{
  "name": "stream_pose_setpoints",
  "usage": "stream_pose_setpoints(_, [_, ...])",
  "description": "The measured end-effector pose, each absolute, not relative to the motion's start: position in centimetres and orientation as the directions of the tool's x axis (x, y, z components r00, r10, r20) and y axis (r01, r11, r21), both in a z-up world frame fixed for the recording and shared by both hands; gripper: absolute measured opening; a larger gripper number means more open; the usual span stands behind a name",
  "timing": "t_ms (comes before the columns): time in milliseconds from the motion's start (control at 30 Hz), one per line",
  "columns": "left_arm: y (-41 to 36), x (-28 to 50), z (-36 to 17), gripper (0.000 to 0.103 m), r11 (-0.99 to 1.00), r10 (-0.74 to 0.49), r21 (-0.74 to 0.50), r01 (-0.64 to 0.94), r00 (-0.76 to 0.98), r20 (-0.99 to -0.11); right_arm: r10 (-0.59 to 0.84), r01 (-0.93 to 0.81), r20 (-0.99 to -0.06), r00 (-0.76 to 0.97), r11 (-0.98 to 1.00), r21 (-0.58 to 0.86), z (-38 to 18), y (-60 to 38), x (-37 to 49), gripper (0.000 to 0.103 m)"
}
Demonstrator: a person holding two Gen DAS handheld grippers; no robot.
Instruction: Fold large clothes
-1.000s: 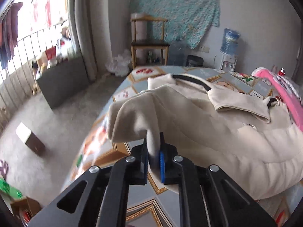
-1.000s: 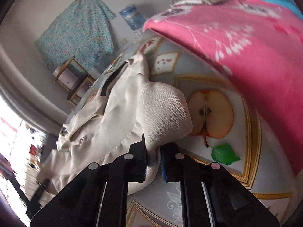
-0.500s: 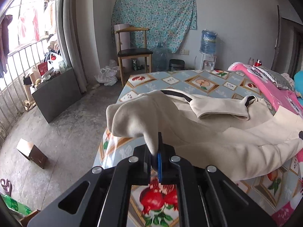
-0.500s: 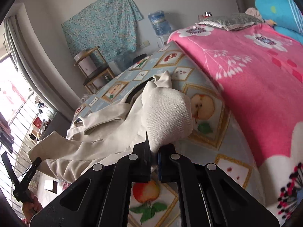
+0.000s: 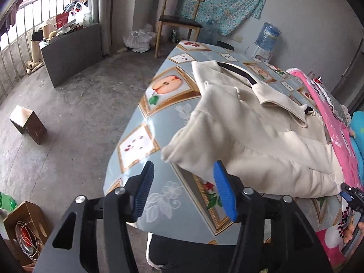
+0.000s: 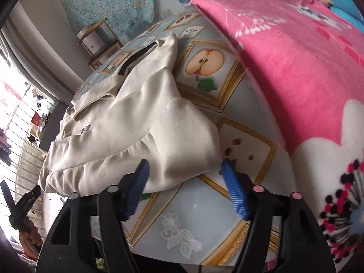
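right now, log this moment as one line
left gripper: open, empty | right gripper: open, empty | cream jacket: lying on fruit-print tablecloth, hem corners nearest grippers

The jacket [image 5: 257, 134] is cream with a black inner collar band. Under it the bed sheet [image 6: 204, 216] is pale blue-grey, patterned with gold-framed fruit squares (a halved apple at upper centre). At right the blanket [image 6: 295, 56] is pink with white flowers. Both grippers' pads [image 5: 221, 193] are blue on black frames.
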State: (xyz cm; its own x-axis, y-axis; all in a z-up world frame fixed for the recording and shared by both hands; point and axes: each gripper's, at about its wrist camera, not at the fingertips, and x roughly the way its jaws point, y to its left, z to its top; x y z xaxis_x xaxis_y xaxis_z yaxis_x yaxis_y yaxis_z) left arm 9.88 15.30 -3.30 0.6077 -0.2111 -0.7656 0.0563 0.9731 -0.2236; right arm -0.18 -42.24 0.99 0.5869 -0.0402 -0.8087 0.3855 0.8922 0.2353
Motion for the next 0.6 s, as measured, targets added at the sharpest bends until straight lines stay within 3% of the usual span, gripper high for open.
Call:
stream_pose_setpoints(133, [16.3, 9.7, -2.1, 0.053, 0.97, -0.214, -0.238, 0.05, 0.641, -0.737, -0.033, 0.343, -0.763, 0.645, 0.905, 0.25, 4.4, -41.9, -0.3, 0.074])
stream_pose_setpoints(333, [12.5, 14.0, -2.0, 0.053, 0.969, -0.246, -0.175, 0.174, 0.608, -0.755, 0.255, -0.081, -0.723, 0.642, 0.96, 0.266, 6.4, -33.6, 8.9, 0.074])
stream_pose_setpoints(400, [10.8, 15.6, -2.3, 0.053, 0.974, -0.205, -0.099, 0.204, 0.608, -0.767, 0.332, -0.213, -0.741, 0.583, 0.943, 0.255, 5.3, -30.0, 12.3, 0.074])
stream_pose_setpoints(533, [9.2, 18.2, -3.7, 0.053, 0.976, -0.183, -0.075, 0.202, 0.59, -0.786, 0.369, -0.358, -0.819, 0.439, 0.908, 0.218, 1.8, -24.7, 17.9, 0.073])
stream_pose_setpoints(600, [8.8, 19.1, -4.6, 0.047, 0.98, -0.154, -0.05, 0.191, 0.586, -0.796, 0.369, -0.403, -0.853, 0.369, 0.89, 0.212, 0.1, -22.9, 20.0, 0.068])
